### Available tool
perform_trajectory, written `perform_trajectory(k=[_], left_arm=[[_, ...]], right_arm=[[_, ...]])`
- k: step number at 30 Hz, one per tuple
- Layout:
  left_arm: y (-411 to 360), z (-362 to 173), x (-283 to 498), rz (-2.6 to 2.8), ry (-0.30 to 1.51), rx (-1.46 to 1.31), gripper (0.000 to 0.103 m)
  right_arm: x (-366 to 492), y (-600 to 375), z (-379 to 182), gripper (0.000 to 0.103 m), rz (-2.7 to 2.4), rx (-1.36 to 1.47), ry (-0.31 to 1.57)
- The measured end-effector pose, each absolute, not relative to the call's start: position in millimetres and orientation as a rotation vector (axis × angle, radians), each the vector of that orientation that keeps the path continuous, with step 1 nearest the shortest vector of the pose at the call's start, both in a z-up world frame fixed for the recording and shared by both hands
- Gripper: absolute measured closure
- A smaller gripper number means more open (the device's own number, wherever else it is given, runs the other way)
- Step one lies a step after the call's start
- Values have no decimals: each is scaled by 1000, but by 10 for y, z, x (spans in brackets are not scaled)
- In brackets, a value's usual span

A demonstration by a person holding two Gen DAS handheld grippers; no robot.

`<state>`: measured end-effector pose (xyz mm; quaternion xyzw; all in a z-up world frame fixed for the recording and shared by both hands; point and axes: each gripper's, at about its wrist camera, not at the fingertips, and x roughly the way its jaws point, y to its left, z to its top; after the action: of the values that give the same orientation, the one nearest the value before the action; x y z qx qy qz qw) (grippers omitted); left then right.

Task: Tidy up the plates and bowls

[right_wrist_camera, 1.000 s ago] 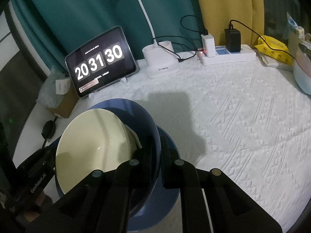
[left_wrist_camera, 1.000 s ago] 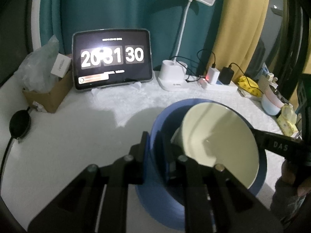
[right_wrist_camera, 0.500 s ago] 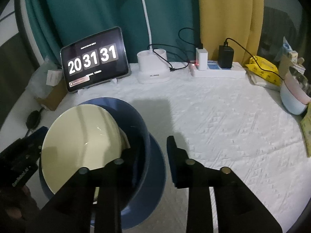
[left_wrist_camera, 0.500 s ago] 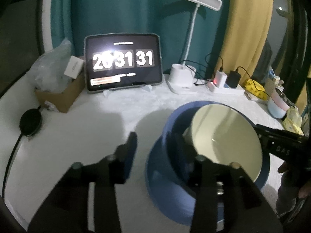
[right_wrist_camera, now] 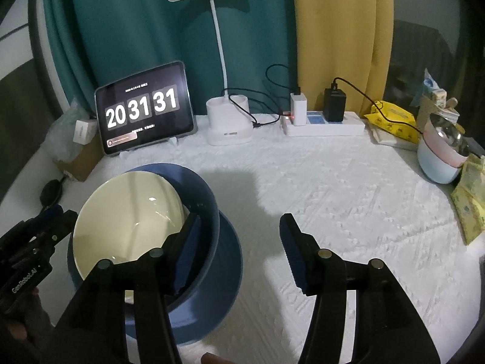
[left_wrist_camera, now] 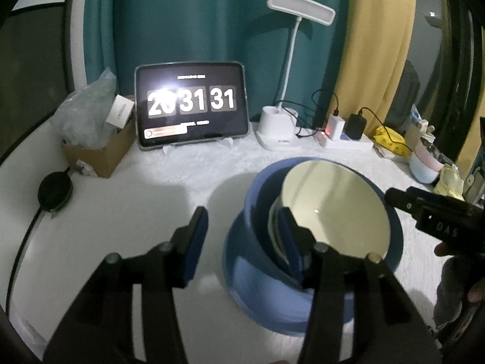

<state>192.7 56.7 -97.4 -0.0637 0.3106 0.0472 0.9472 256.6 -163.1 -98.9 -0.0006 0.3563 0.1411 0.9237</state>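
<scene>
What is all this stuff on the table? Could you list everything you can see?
cream ceramic bowl: one, nested in the blue bowl
deep blue bowl: one, on the blue plate
flat blue plate: one, table left
tablet clock: one, black, back left
white desk lamp: one, back centre
white power strip: one, two chargers plugged in
cardboard box: one, brown, far left
pastel bowl stack: right edge
yellow packets: back right
left hand-held gripper: black, jaws opening, straddling the blue bowl's rim
right hand-held gripper: black, jaws opening likewise

Both wrist views look steeply down and close from opposite sides of the bowls (left_wrist_camera: 327, 212), facing the curtain (right_wrist_camera: 136, 30), sharing the clock (left_wrist_camera: 191, 106) and lamp (right_wrist_camera: 227, 118).
</scene>
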Motion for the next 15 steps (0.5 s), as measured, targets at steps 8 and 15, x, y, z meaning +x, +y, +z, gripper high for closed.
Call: perform_trajectory(k=[8, 15], left_arm=[[497, -908, 1742, 86, 607, -131, 38], [396, -833, 1617, 78, 584, -118, 28]], right_arm=[[2399, -1689, -975, 46, 282, -7, 726], [2256, -1765, -935, 46, 272, -9, 712]])
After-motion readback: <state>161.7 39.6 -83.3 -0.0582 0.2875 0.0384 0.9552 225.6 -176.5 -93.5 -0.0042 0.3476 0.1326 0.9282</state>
